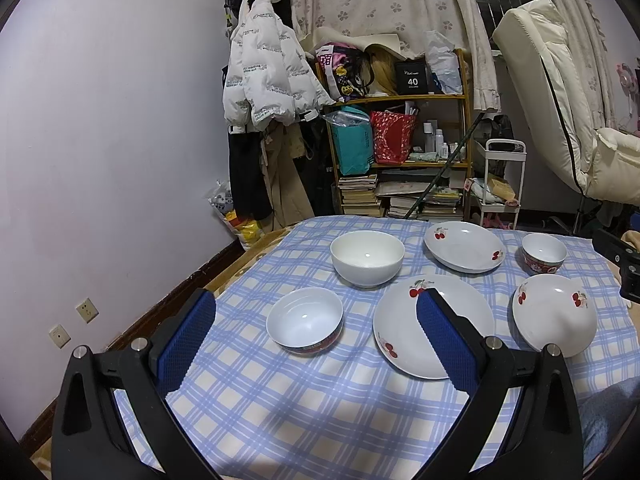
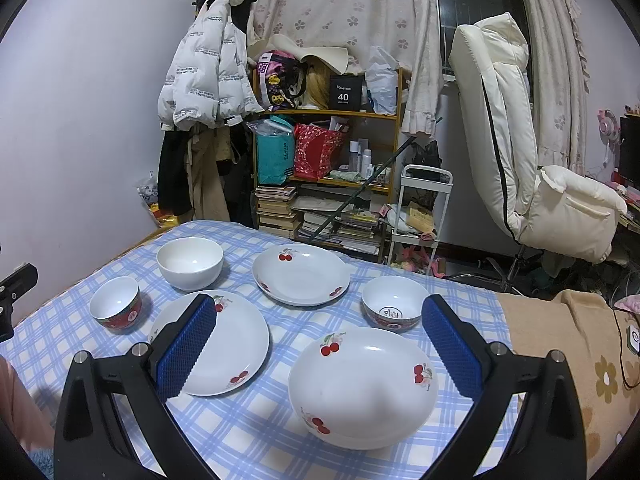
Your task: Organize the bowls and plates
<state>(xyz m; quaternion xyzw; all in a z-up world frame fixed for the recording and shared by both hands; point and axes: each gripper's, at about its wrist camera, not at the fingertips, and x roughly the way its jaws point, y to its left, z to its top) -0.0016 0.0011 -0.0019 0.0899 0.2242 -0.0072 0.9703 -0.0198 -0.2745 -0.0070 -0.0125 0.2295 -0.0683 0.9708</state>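
Several dishes sit on a blue checked tablecloth (image 1: pixel 304 400). A red-rimmed small bowl (image 1: pixel 305 321) lies between the fingers of my open, empty left gripper (image 1: pixel 316 312), a little ahead of them. A plain white bowl (image 1: pixel 367 258) stands behind it. A flat cherry plate (image 1: pixel 434 324) is partly behind the right finger. A deeper cherry plate (image 1: pixel 464 246), a second red-rimmed bowl (image 1: pixel 544 254) and a cherry bowl (image 1: pixel 554 314) lie to the right. My right gripper (image 2: pixel 320 320) is open and empty above the cherry bowl (image 2: pixel 362 386), with the flat plate (image 2: pixel 232 340) at its left finger.
A cluttered wooden shelf (image 1: pixel 400 132) with books and bags stands behind the table, next to hanging coats (image 1: pixel 264 80). A white rolling cart (image 2: pixel 420 208) and a cream recliner chair (image 2: pixel 520 160) are at the right. A tan floral blanket (image 2: pixel 568 360) covers the table's right side.
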